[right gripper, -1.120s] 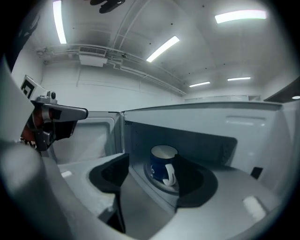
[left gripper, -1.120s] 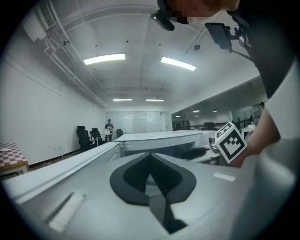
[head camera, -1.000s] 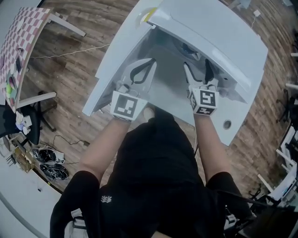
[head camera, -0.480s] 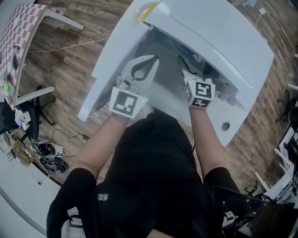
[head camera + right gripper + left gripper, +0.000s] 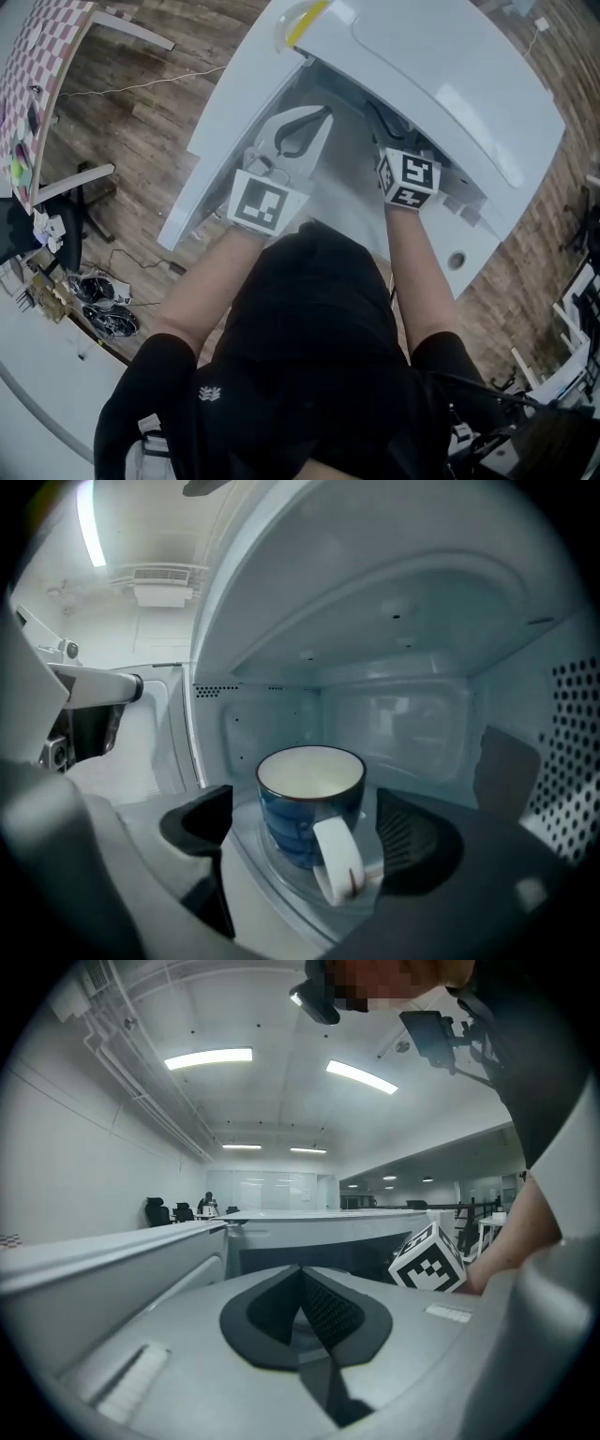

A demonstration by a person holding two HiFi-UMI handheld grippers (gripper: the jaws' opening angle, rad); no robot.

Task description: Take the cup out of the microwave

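Reaching the right gripper [image 5: 302, 841] into the microwave [image 5: 412, 714] — jaws just opening wide, cup [image 5: 300, 803] standing upright inside, between them, untouched. Easing forward level, straddling the body, avoiding the handle [image 5: 339, 862], closing gently.

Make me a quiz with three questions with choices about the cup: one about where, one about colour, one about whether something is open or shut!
1. Where is the cup?
A. on the floor
B. inside the microwave
C. on a chair

2. What colour is the cup's outside?
A. red
B. blue
C. green

3. How are the left tool's jaws?
A. shut together
B. wide open
C. holding the cup

Answers:
1 B: it stands on the glass tray inside.
2 B: its side is blue, its inside white.
3 A: the left gripper view shows the tips meeting with nothing between.
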